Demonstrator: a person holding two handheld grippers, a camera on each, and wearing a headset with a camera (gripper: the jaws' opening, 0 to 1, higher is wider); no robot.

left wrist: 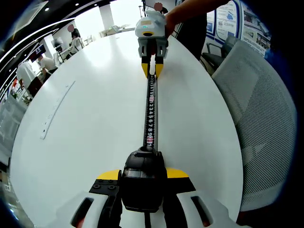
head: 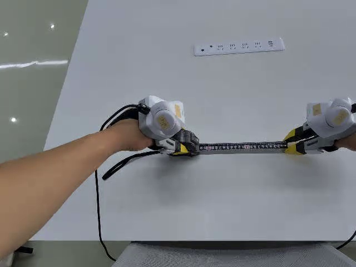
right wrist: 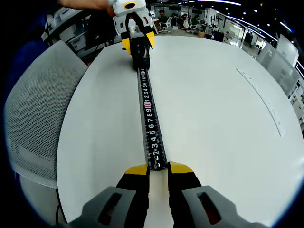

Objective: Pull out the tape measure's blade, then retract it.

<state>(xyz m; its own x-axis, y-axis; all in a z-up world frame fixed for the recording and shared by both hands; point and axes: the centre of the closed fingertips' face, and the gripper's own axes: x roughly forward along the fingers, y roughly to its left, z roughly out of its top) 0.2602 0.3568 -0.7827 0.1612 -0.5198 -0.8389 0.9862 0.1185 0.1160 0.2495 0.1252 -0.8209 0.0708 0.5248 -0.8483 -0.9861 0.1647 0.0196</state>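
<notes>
Two grippers share one tape measure [head: 188, 142], which lies across the near part of the white surface [head: 222, 94]. My left gripper [head: 181, 146] has its jaws clamped on the case [left wrist: 143, 183], a black body seated between the yellow tips. From its mouth the blade [head: 242, 147] runs straight to the right, low over the surface. It is a dark strip printed with pale numerals and a red mark partway along [right wrist: 149, 123]. My right gripper [head: 291, 142] has its jaws drawn close together at the blade's free end. In the right gripper view the tip of the strip sits right at the yellow pads [right wrist: 158, 169]. A white power strip [head: 239, 46] lies far back on the surface, well apart from the tape.
</notes>
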